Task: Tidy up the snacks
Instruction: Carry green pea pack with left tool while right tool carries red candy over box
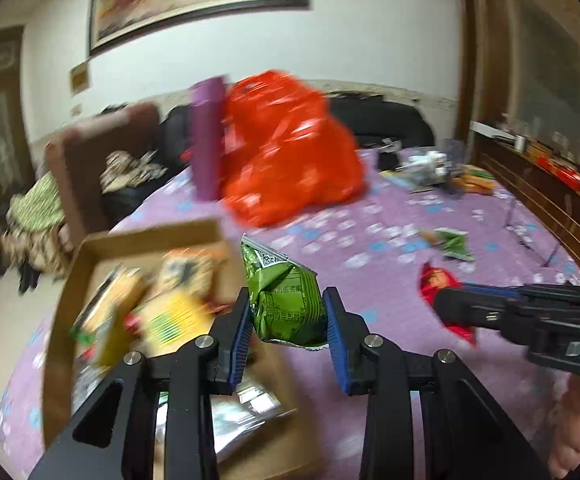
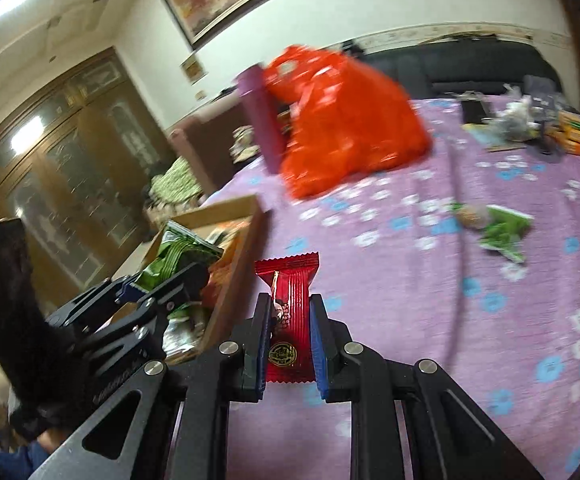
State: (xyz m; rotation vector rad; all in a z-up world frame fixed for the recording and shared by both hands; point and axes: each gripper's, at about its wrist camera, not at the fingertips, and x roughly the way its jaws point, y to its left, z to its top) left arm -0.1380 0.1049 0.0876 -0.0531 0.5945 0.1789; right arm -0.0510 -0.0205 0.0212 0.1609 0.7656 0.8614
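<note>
My left gripper is shut on a crumpled green snack packet, held over the right wall of an open cardboard box with several snack packets in it. My right gripper is shut on a red snack packet above the purple flowered tablecloth, just right of the box. In the left wrist view the right gripper comes in from the right with the red packet. In the right wrist view the left gripper holds the green packet over the box.
A big orange plastic bag and a purple cylinder stand behind the box. Another green packet lies on the cloth to the right. Small boxes and clutter sit at the far right. A sofa lies beyond the table.
</note>
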